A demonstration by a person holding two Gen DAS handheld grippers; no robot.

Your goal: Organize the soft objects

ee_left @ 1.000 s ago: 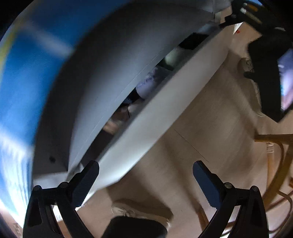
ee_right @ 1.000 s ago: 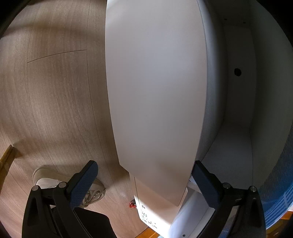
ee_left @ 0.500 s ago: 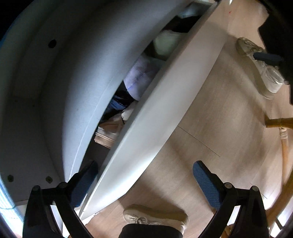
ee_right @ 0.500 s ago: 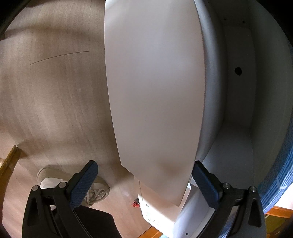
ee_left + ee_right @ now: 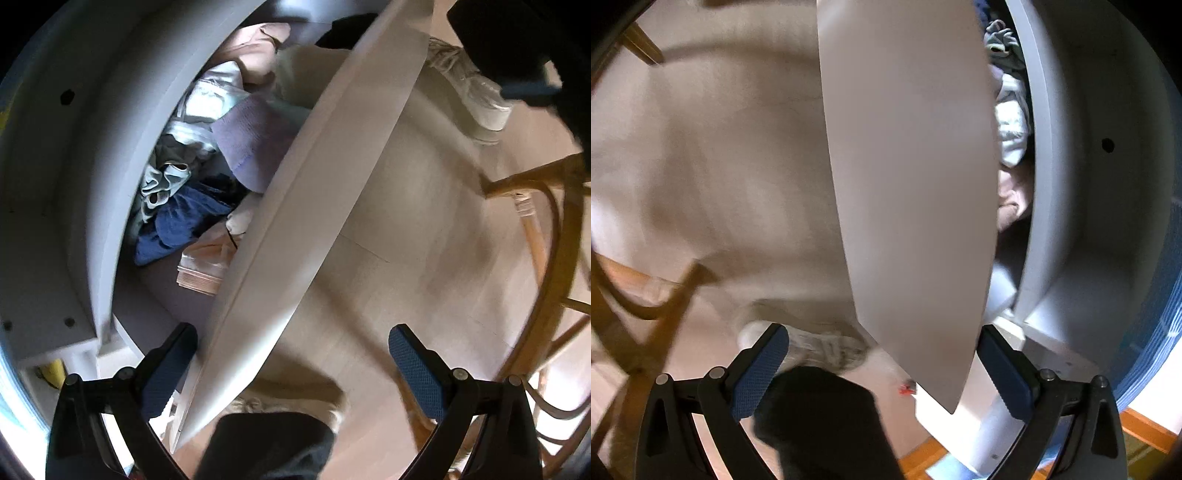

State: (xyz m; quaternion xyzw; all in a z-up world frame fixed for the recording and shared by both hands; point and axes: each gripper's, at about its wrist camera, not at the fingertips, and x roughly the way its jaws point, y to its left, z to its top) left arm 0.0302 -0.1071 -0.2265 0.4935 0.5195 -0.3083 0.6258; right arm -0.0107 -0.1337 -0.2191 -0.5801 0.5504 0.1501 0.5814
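No legible text, label, brand, number or sign on the white drawer front (image 5: 314,206), the clothes (image 5: 192,206) behind it, or the floor.

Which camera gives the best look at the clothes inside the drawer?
The left wrist view: the clothes lie exposed across the open drawer. The right wrist view shows only a thin strip of them behind the drawer front.

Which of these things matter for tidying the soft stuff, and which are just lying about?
For the job:
drawer, pulled open
lavender cloth
navy garment
white garment
both open grippers

Lying about:
rattan chair
shoe
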